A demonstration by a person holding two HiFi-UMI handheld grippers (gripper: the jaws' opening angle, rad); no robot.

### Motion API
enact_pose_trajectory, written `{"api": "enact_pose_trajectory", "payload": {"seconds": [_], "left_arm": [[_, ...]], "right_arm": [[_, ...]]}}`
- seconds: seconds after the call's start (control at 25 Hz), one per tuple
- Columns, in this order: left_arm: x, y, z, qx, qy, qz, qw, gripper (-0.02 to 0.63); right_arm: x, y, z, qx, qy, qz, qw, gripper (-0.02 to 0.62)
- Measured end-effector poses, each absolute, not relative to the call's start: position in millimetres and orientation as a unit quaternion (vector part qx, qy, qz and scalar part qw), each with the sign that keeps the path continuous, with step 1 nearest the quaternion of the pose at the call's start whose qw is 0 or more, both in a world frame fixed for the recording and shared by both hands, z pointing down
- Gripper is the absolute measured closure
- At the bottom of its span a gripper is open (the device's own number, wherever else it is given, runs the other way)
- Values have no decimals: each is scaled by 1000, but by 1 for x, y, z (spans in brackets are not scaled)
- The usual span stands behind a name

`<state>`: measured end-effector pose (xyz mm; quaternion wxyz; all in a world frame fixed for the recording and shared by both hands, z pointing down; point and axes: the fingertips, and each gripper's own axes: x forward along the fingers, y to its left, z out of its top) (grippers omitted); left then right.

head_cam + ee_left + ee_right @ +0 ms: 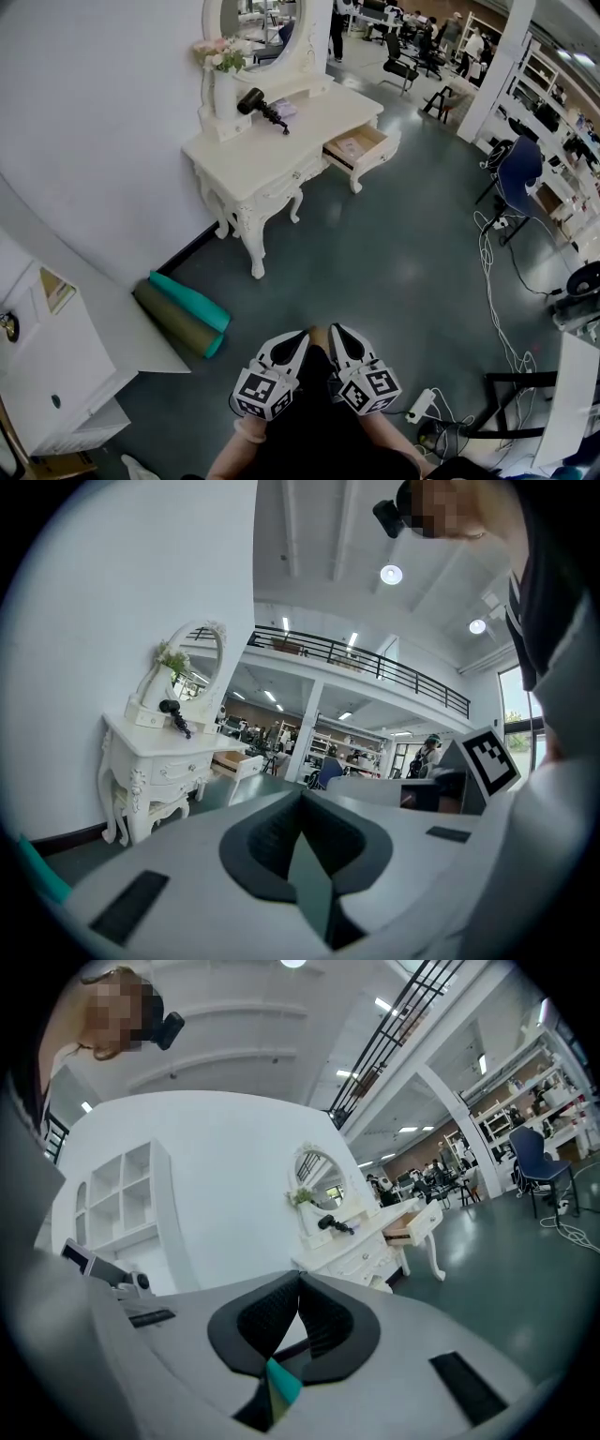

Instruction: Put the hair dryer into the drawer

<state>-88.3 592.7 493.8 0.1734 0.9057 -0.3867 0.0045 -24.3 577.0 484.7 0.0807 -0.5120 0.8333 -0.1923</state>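
bare floor [375,281] before dresser [246,167], drawer [367,155] open

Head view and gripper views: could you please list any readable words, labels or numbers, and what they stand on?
No words or numbers are readable.
On left tongs and right tongs: only black-and-white square markers.
The paper in the open drawer: too small to read.

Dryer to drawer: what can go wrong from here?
1. The left gripper and right gripper are shut; they must open before the grasp.
2. The dryer lies beside the flower vase; a wide reach may knock it.
3. The drawer already holds something; the dryer may not fit flat.
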Motion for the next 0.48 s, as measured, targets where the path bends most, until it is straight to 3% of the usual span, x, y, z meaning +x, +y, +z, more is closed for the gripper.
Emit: {"api": "enact_pose_trajectory", "payload": {"seconds": [0.48], "left_arm": [[-74,514,492,899,-400,6,176,581]], "right_arm": [[-1,483,478,-522,823,-202,102,571]]}}
